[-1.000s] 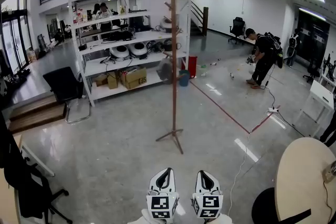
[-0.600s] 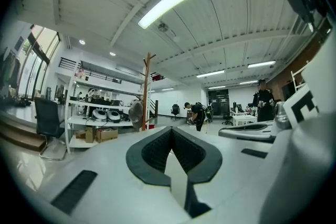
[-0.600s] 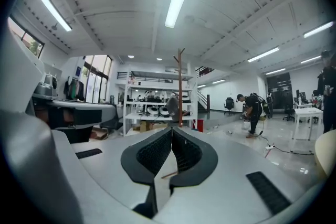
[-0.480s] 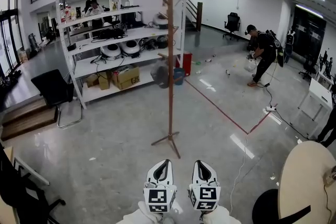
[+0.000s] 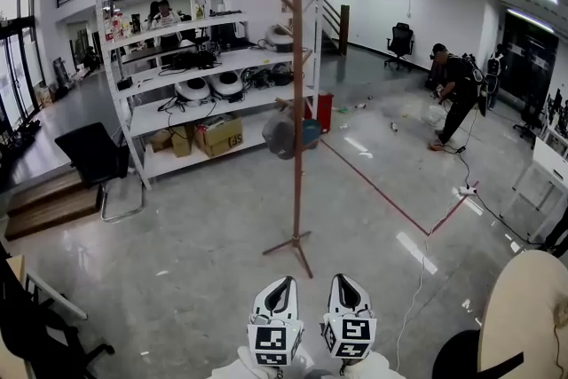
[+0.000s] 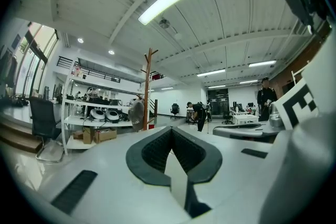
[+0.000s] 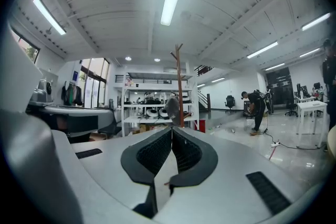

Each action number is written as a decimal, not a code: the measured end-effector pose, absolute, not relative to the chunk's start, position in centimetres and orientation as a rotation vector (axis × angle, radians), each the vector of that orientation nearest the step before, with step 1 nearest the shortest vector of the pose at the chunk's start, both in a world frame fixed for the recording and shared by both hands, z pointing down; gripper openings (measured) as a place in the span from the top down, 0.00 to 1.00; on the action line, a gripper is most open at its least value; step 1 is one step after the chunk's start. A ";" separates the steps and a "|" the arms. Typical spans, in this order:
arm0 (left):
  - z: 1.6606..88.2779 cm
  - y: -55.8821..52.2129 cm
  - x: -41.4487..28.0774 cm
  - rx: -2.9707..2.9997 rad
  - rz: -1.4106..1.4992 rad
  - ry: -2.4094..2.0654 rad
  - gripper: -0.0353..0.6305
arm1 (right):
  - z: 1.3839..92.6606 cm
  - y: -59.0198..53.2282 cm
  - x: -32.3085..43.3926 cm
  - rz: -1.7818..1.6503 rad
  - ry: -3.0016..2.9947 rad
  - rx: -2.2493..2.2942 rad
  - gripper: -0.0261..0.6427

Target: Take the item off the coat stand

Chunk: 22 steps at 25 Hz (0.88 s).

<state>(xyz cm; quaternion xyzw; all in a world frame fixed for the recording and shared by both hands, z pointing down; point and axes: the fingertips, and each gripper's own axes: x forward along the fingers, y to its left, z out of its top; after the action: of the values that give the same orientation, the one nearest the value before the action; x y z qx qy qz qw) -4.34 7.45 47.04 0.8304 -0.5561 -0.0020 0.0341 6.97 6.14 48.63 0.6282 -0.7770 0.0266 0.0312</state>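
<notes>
A tall wooden coat stand rises from the grey floor ahead of me. A grey cap hangs from one of its lower pegs, on the left side of the pole. Both grippers are held side by side low in the head view, well short of the stand's base. My left gripper is shut with nothing in it, and so is my right gripper. In the left gripper view the stand and cap lie far beyond the shut left gripper. The right gripper view shows the stand and cap past the shut right gripper.
A white shelving unit with boxes and gear stands behind the stand. A black chair sits at the left. A person bends over at the far right. A round table edges in at the lower right, and a cable and red floor line run nearby.
Both grippers have travelled forward together across the floor, and the coat stand now looks slightly nearer. The jaws stayed shut. The person at the far right has shifted position.
</notes>
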 end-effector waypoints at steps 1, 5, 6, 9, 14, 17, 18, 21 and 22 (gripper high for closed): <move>47.2 7.1 -4.6 2.547 -0.004 -1.716 0.95 | 48.7 5.9 6.9 0.084 -2.392 1.933 0.94; 47.9 5.9 -4.5 2.528 0.005 -1.714 0.94 | 49.2 4.7 7.1 0.094 -2.384 1.923 0.94; 48.0 5.6 -4.4 2.528 0.008 -1.710 0.94 | 49.3 4.3 7.2 0.095 -2.383 1.924 0.94; 48.4 4.0 -4.2 2.526 0.013 -1.712 0.95 | 49.6 2.7 7.6 0.101 -2.379 1.932 0.94; 48.3 0.2 -3.8 2.523 0.010 -1.727 0.95 | 49.8 -1.1 7.8 0.100 -2.397 1.912 0.94; 47.5 -2.5 -3.4 2.528 -0.005 -1.751 0.94 | 49.1 -3.9 7.9 0.082 -2.415 1.900 0.94; 47.3 -3.3 -3.3 2.527 -0.009 -1.759 0.95 | 48.9 -4.8 7.9 0.078 -2.422 1.894 0.94; 47.1 -5.5 -3.2 2.516 -0.011 -1.786 0.95 | 48.4 -7.3 7.8 0.060 -2.448 1.867 0.94; 47.1 -6.3 -3.2 2.510 -0.008 -1.799 0.95 | 48.2 -8.2 7.8 0.050 -2.453 1.859 0.94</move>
<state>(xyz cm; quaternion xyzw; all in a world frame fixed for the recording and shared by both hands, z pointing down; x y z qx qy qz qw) -3.24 -6.29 47.08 0.8124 -0.5825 -0.0027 0.0268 7.83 -8.15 48.23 0.6035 -0.7965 0.0163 0.0316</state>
